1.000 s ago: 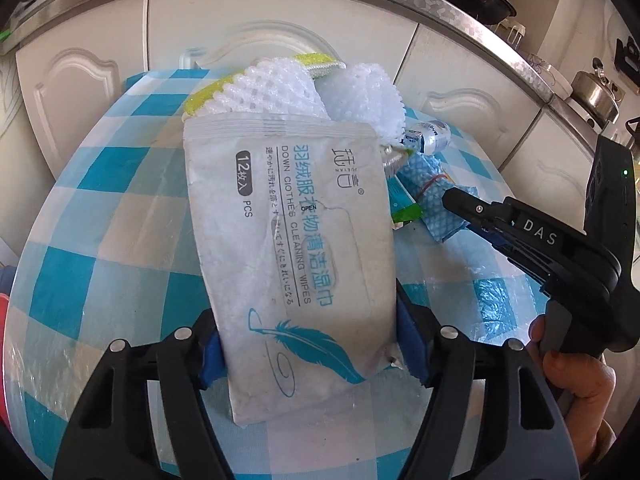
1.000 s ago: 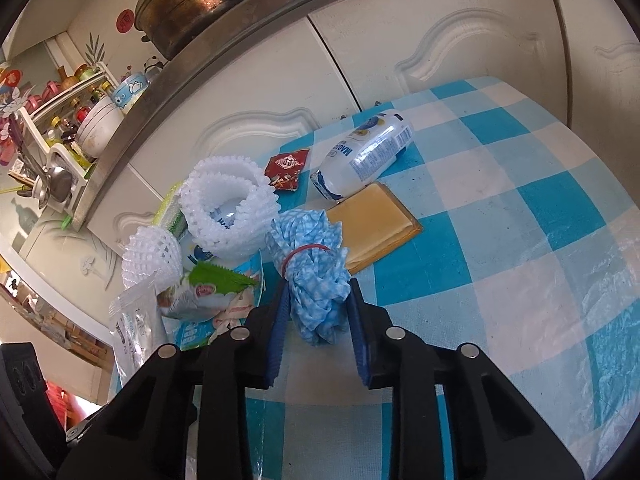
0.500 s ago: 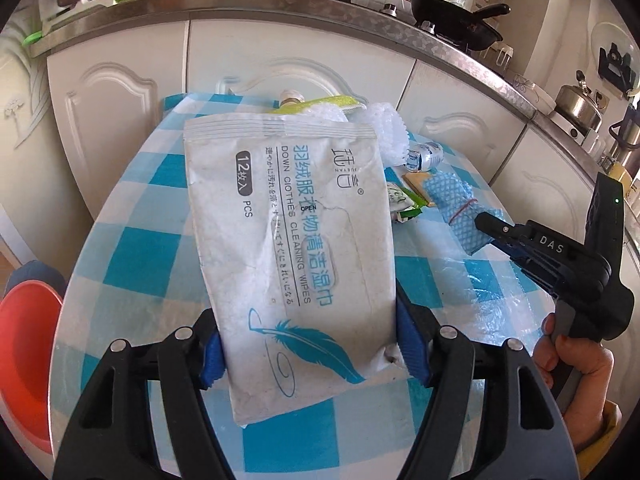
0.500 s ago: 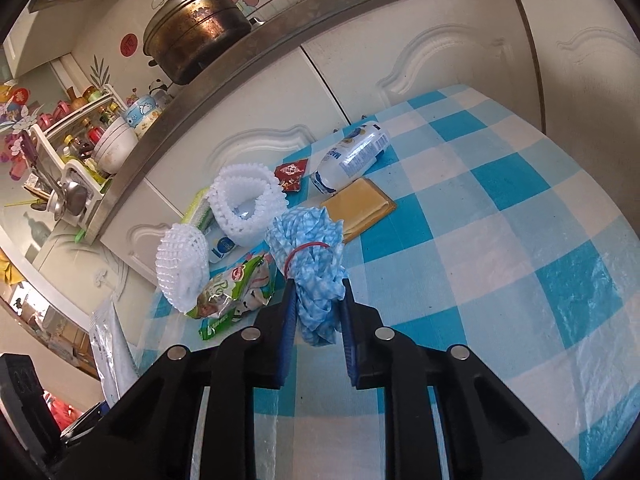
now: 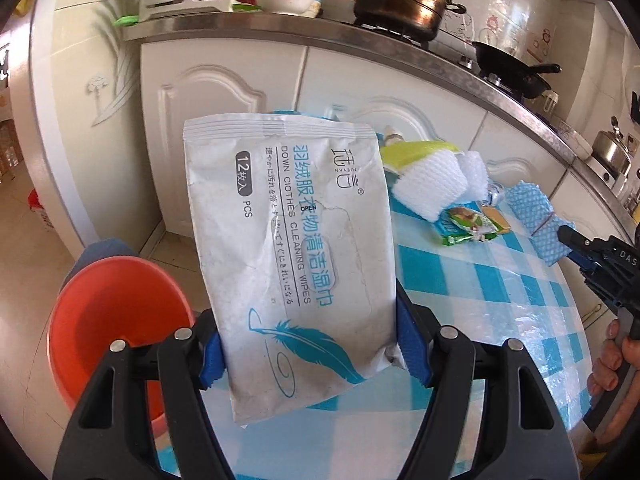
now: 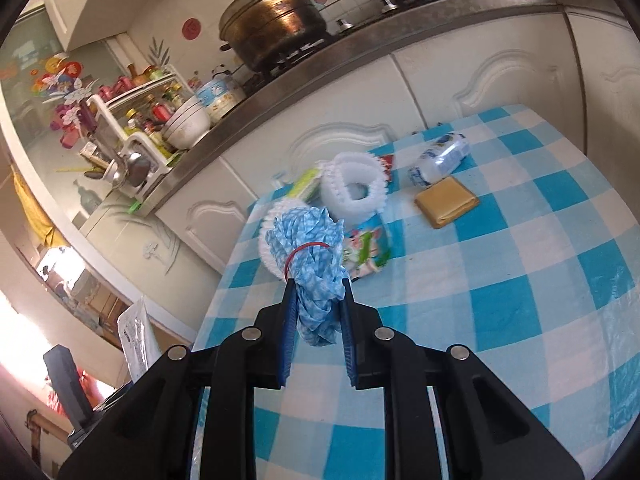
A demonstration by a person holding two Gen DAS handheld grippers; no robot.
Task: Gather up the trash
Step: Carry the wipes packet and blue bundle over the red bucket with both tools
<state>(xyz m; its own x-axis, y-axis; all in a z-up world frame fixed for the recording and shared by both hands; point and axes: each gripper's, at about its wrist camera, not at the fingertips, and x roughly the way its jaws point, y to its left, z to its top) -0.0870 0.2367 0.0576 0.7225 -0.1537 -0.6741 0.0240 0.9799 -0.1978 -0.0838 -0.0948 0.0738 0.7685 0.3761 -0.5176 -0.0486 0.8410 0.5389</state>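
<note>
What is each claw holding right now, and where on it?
Left claw: wipes packet, by its lower end. Right claw: bundled blue cloth, by its lower part, below the red band.

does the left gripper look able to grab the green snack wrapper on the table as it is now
Probably not. The left gripper is shut on the wipes pack, so its jaws are full, though the green snack wrapper lies exposed on the table.
</note>
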